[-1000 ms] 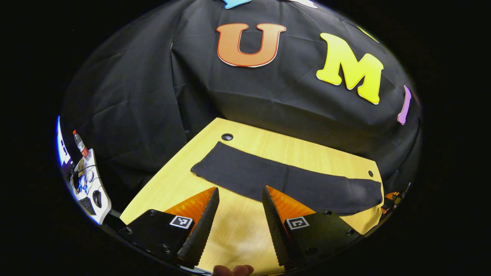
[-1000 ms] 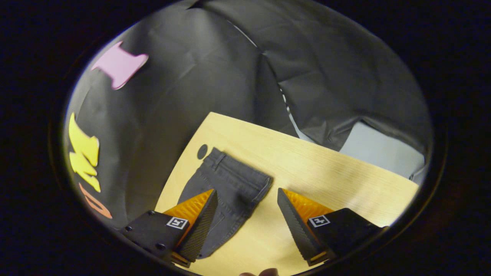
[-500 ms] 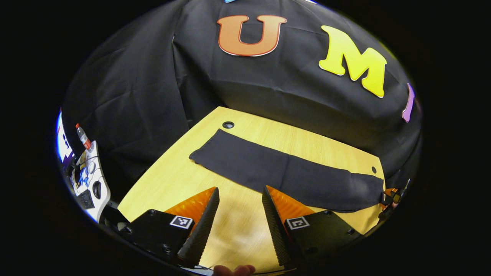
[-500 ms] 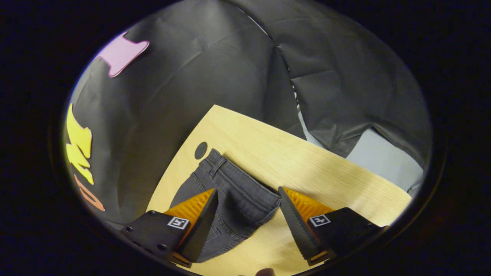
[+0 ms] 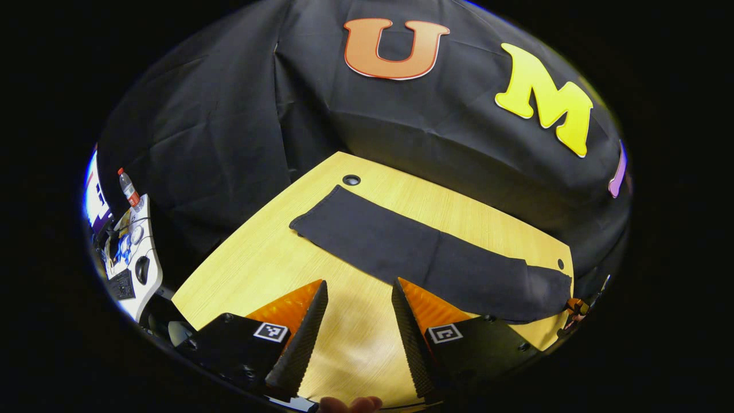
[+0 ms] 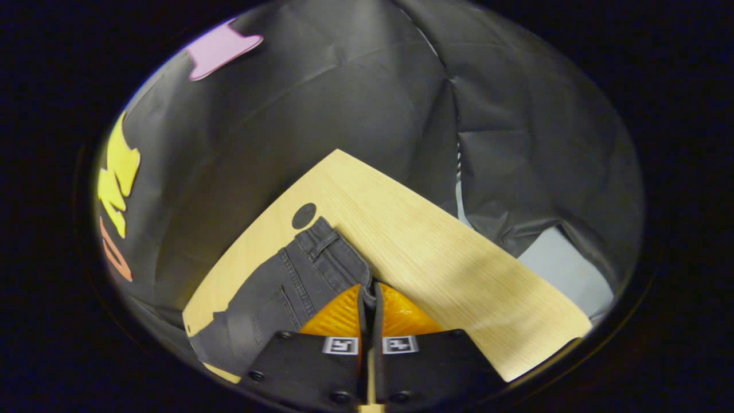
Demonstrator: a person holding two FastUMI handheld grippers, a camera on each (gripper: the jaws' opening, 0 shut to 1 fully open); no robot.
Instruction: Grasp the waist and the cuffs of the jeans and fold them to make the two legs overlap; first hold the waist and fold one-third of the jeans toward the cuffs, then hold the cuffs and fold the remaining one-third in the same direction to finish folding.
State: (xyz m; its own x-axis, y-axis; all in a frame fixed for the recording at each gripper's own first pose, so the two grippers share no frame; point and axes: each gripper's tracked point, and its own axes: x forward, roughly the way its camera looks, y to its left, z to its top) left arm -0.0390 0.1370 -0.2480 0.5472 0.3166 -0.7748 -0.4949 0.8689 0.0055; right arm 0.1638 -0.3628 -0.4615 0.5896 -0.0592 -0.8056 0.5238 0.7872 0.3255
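Black cloth hangs behind a light wooden table (image 5: 258, 269), on which the dark grey denim jeans (image 5: 401, 252) lie flat, already doubled so they form one long narrow strip. In the left gripper view that strip runs on a slant ahead of the left gripper (image 5: 354, 321), its cuff end (image 5: 315, 215) up and to the left, just beside a round cable hole (image 5: 351, 179) in the tabletop, and its other end far off to the right near a smaller hole (image 5: 560, 264). The left gripper hangs over bare wood short of the strip's near edge, its fingers spread wide with nothing between them; a fingertip of the person's hand (image 5: 350, 404) shows at the bottom edge.

In the right gripper view the jeans' waistband (image 6: 335, 252), with a belt loop on it, lies straight ahead of the right gripper (image 6: 367, 295), and the legs trail away to that gripper's left. The right gripper is clamped tight on the near corner of the waistband, cloth pinched between both fingers. Another round hole (image 6: 304, 215) sits just beyond the waistband.

Off the table's left side, in the left gripper view, a white desk (image 5: 137, 269) carries a clear bottle with a red cap (image 5: 128, 188) and some dark gadgets; nothing lies on the table between either gripper and the jeans.
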